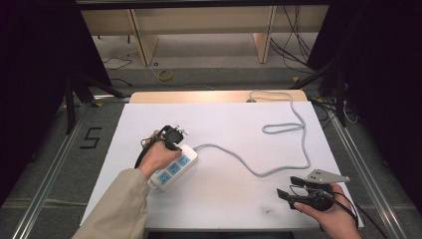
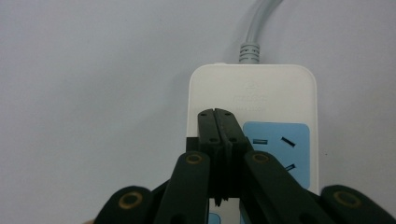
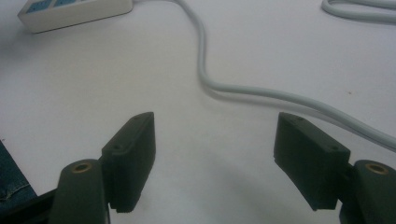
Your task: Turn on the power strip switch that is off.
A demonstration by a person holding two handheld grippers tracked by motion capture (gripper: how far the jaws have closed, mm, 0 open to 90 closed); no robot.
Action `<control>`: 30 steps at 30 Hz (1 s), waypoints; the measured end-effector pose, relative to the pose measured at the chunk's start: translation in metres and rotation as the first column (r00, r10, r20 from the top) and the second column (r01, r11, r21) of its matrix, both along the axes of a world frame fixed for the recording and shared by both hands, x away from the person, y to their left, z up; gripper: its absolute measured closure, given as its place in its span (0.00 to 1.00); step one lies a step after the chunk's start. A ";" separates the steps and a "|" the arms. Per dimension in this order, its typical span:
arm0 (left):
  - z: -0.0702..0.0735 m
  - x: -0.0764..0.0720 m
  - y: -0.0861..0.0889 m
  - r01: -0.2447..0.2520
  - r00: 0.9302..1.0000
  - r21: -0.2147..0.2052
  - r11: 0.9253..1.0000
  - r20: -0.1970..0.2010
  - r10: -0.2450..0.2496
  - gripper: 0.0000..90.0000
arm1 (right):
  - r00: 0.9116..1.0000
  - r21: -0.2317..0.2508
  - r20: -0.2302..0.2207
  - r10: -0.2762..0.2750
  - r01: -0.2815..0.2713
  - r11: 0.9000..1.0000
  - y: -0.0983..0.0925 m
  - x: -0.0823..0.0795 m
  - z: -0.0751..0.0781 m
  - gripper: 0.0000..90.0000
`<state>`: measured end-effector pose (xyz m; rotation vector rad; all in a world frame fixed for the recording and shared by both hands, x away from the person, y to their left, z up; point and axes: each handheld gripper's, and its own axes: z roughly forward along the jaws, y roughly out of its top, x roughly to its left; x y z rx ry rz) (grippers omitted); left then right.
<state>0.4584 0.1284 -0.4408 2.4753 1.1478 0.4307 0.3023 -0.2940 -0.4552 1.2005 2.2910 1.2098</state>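
The white power strip (image 1: 173,168) lies left of centre in the high view, on the white table cover (image 1: 234,199), set at a slant with its blue socket faces upward and its grey cord (image 1: 249,167) leaving the upper-right end, snaking toward the right edge and looping back to the top of the frame. The left gripper (image 1: 175,142) sits over that cord end; in the left gripper view its jaws (image 2: 217,126) are pressed flat together with nothing between them, their tips resting on or just above the white plastic beside the first blue socket (image 2: 276,144), near the middle of the frame; whether they actually touch I cannot tell. The right gripper (image 1: 288,188) waits at the lower right of the high view, well apart from the strip, and in the right gripper view its jaws (image 3: 215,158) stand wide apart and empty above bare cover, the cord (image 3: 261,91) crossing beyond them. By my judgement the strip is a rigid, fairly light plastic block with smooth, rounded, somewhat slippery sides, so a poke with closed tips may slide it on the cover. The best hold looks to be across its narrow width, pinching the long side walls. The cord is springy and will likely tug the body as it moves.
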 end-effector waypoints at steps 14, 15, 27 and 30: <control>0.006 -0.002 0.004 -0.022 0.999 -0.035 0.999 0.044 0.023 0.99 | 1.000 -0.001 0.002 0.000 0.000 1.000 0.000 0.000 0.000 0.33; 0.007 -0.002 0.005 -0.018 0.999 -0.032 0.999 0.047 0.020 0.99 | 1.000 0.000 0.002 0.000 0.000 1.000 0.000 0.000 0.000 0.33; 0.014 -0.006 0.011 -0.035 0.996 -0.064 0.997 0.080 0.040 0.90 | 1.000 0.000 0.003 -0.003 0.003 1.000 -0.001 0.000 0.000 0.33; 0.016 -0.007 0.011 -0.039 0.995 -0.072 0.997 0.088 0.045 0.87 | 1.000 0.001 0.005 -0.001 0.001 1.000 0.000 0.000 0.000 0.33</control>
